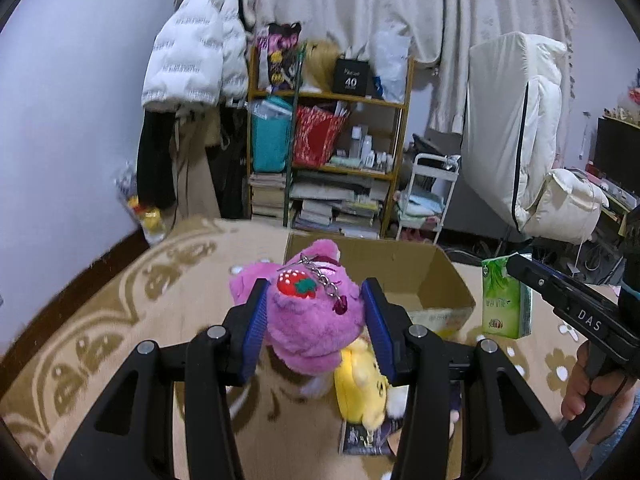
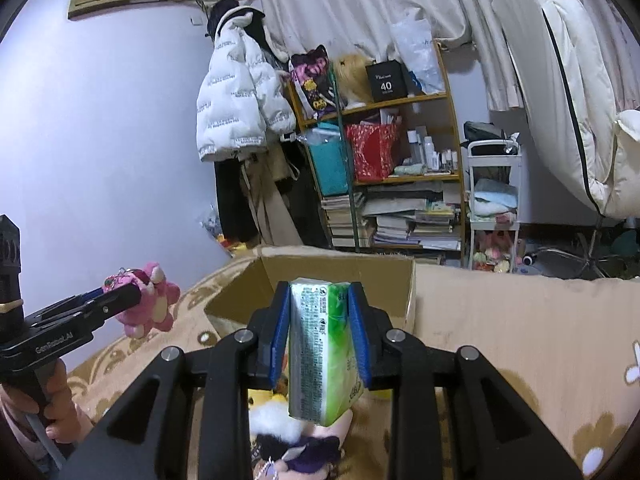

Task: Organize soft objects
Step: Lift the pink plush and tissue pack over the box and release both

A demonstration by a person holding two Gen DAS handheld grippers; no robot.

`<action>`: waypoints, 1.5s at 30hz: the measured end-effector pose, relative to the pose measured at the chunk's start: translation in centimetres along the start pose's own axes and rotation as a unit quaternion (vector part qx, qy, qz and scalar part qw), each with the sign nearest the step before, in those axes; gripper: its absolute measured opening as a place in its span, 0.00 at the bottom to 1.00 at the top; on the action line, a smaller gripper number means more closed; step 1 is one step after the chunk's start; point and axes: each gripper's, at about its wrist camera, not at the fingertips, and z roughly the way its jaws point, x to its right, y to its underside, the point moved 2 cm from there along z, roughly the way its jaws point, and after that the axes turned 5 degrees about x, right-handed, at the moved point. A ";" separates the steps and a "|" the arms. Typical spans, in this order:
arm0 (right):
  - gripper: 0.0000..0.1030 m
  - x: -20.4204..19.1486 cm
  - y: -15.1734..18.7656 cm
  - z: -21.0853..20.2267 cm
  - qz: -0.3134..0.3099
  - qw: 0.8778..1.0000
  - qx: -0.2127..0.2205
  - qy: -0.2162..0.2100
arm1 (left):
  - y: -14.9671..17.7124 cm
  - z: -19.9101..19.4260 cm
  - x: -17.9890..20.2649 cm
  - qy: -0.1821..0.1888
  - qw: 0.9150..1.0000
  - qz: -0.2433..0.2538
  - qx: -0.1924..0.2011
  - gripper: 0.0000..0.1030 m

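Left wrist view: left tool (image 1: pixel 316 312) pinches a pink plush bear (image 1: pixel 310 316) across its head, blue pads (image 1: pixel 256 324) sunk into the fur on both sides, toy lifted clear of the patterned carpet (image 1: pixel 120 320). A strawberry patch and a small metal chain (image 1: pixel 320 276) sit on the bear's face. Judged light, very soft, compressible; fur gives good friction, so the hold across the widest stuffed part looks secure, though the chain could snag on a carton edge. Tool tilts gently downward toward the open cardboard box (image 1: pixel 420 276) just beyond the toy. Below, on the carpet, a yellow plush (image 1: pixel 360 388) lies with other small toys beside it. Right wrist view: right tool (image 2: pixel 320 324) is clamped on a green tissue pack (image 2: pixel 320 344), pads on its two long faces, pack standing upright between them and hanging free. The pack looks light, with slick wrapping and a soft filling that yields; gripping mid-body across the narrow width, as here, seems best, since a hold near an end could let it slide out. This tool also points slightly down at the box (image 2: pixel 340 276), which appears empty as far as visible. The person's hand (image 2: pixel 60 408) grips the left handle, low at the left edge; the other hand (image 1: pixel 588 392) holds the right handle. Remaining plush toys (image 2: pixel 288 432) lie beneath the pack.
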 end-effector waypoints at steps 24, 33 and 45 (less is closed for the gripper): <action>0.29 3.1 -0.4 6.2 0.026 0.999 0.001 -0.030 | -2.1 8.6 1.9 0.027 0.999 0.026 0.010 0.44; 0.29 4.7 1.3 8.7 0.057 0.997 -0.036 -0.028 | -0.9 10.7 3.2 0.036 0.998 0.056 -0.006 0.44; 0.36 4.6 1.6 9.2 0.063 0.996 -0.053 -0.043 | -0.2 11.6 3.1 0.021 0.998 0.054 -0.041 0.73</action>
